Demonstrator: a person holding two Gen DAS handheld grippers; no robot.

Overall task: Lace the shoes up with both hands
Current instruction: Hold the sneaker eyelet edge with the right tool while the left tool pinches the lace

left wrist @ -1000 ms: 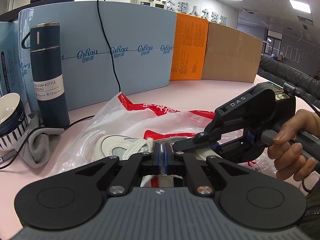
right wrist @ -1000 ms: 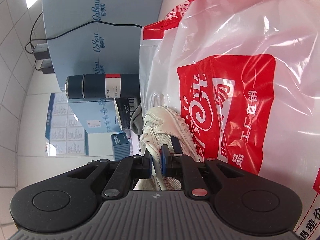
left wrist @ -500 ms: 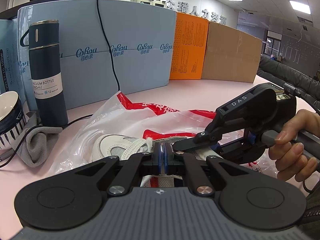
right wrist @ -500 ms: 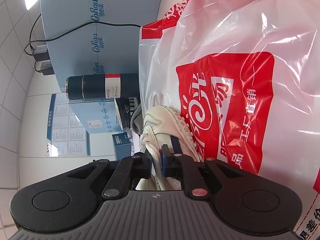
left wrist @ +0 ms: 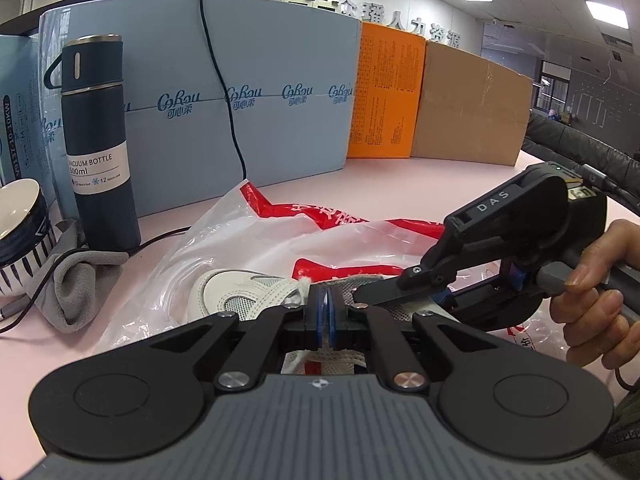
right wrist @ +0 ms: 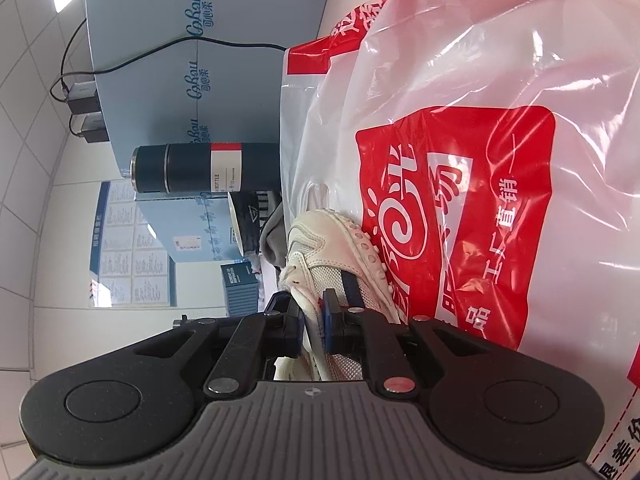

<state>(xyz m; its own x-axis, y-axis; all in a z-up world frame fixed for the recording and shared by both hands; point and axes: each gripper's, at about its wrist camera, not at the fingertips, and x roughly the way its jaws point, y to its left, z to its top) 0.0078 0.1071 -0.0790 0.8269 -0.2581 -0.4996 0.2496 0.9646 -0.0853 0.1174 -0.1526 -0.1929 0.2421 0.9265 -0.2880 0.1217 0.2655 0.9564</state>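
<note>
A white sneaker (left wrist: 236, 296) lies on a red and white plastic bag (left wrist: 248, 248) on the pink table. My left gripper (left wrist: 323, 308) is shut on the white lace, whose frayed end (left wrist: 303, 285) sticks up just above the pads. My right gripper (left wrist: 368, 299) comes in from the right, held by a hand (left wrist: 592, 288), its fingers over the shoe's mesh upper. In the right wrist view, the right gripper (right wrist: 314, 320) is shut on the white eyelet edge of the sneaker (right wrist: 320, 240). The shoe's heel is hidden behind both grippers.
A dark vacuum bottle (left wrist: 98, 140), a striped bowl (left wrist: 20, 232) and a grey cloth (left wrist: 76, 280) stand at the left. Blue (left wrist: 260, 100), orange (left wrist: 384, 96) and brown (left wrist: 472, 108) boxes wall the back. A black cable (left wrist: 224, 80) hangs down the blue box.
</note>
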